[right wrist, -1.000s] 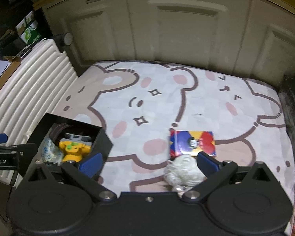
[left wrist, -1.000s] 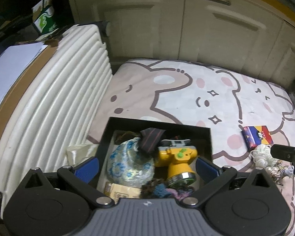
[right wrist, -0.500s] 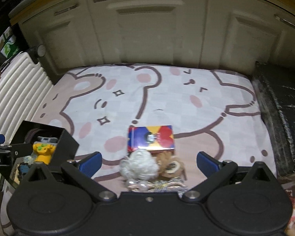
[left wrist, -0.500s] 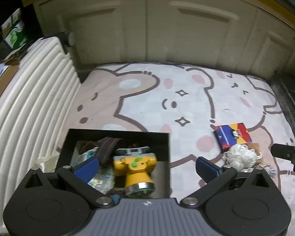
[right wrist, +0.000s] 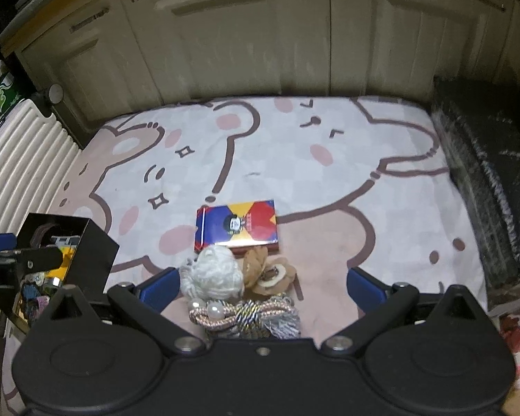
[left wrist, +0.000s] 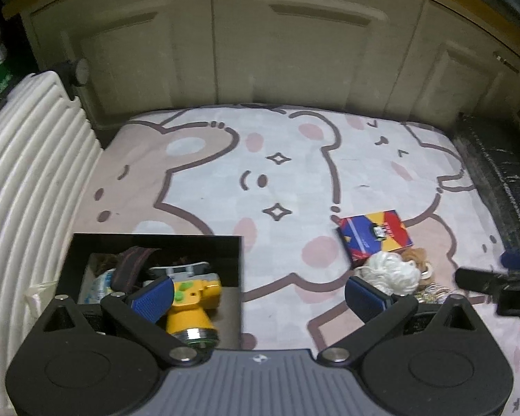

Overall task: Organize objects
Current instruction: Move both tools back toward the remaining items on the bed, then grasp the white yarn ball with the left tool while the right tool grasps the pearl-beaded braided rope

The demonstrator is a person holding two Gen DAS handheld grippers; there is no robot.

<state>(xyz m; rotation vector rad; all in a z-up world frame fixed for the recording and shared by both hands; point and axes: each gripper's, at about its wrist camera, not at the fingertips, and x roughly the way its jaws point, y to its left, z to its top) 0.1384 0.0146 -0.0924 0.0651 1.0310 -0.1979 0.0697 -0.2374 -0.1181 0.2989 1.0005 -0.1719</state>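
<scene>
A black box (left wrist: pixel 156 242) (right wrist: pixel 86 239) sits at the mat's left side and holds a yellow toy camera (left wrist: pixel 194 298), a dark strap and other small items. A colourful small box (left wrist: pixel 374 234) (right wrist: pixel 239 225) lies flat on the mat. Just in front of it are a white yarn ball (right wrist: pixel 213 274) (left wrist: pixel 391 274), a brown flower-shaped piece (right wrist: pixel 270 270) and a braided pearl hair tie (right wrist: pixel 239 312). My left gripper (left wrist: pixel 260 294) is open above the black box's right edge. My right gripper (right wrist: pixel 263 286) is open over the pile of small items, holding nothing.
A cartoon bear mat (right wrist: pixel 294 173) covers the floor. Cream cabinet doors (right wrist: pixel 242 34) stand behind it. A white ribbed radiator (left wrist: pixel 27 173) runs along the left. A black wrapped block (right wrist: pixel 495 159) borders the right side. More small items lie at the far right (right wrist: pixel 516 336).
Both grippers have swung to the right. The black box has slid toward the left of each view, and the small pile now lies between my right gripper's fingers.
</scene>
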